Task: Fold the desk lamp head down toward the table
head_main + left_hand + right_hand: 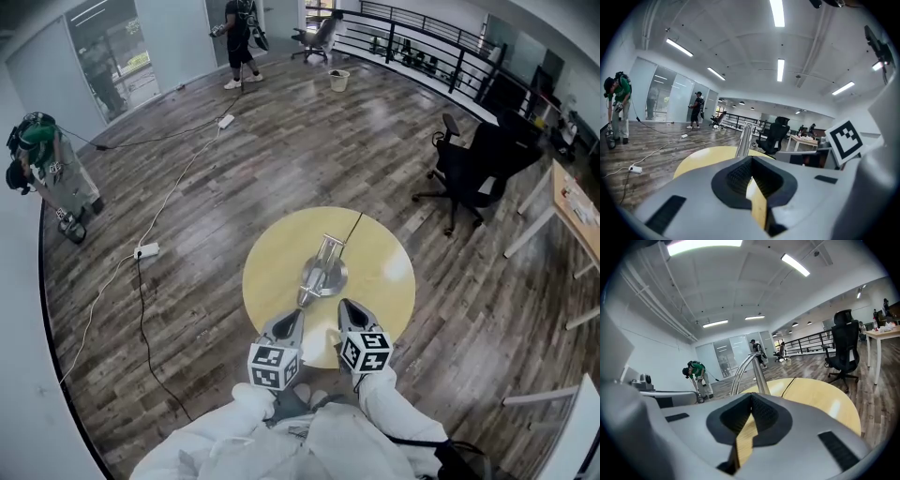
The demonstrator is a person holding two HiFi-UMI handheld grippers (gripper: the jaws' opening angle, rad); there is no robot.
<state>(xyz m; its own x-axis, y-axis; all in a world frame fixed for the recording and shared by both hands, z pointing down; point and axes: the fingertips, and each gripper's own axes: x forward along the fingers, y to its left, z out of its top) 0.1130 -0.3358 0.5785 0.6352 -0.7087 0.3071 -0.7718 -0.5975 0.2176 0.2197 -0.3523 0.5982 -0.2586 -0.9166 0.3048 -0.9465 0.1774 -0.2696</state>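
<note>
Desk lamp (323, 272) stands just ahead of both tools on the round yellow table (394, 272), in contact with neither. Left gripper (294, 317) and right gripper (345, 307) each have jaws fully closed on nothing. Judged step: approach, head not yet engaged. The next move calls for reaching the head and pressing it downward. Lamp finish is silver metal, with a curved arm above a round base.

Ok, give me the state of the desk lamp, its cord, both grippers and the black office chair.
desk lamp: standing on the round table, arm upright, touched by neither gripper.
lamp cord: trailing off the table's far edge.
left gripper: shut, empty, short of the lamp.
right gripper: shut, empty, short of the lamp.
office chair: unoccupied, standing apart from the table.
</note>
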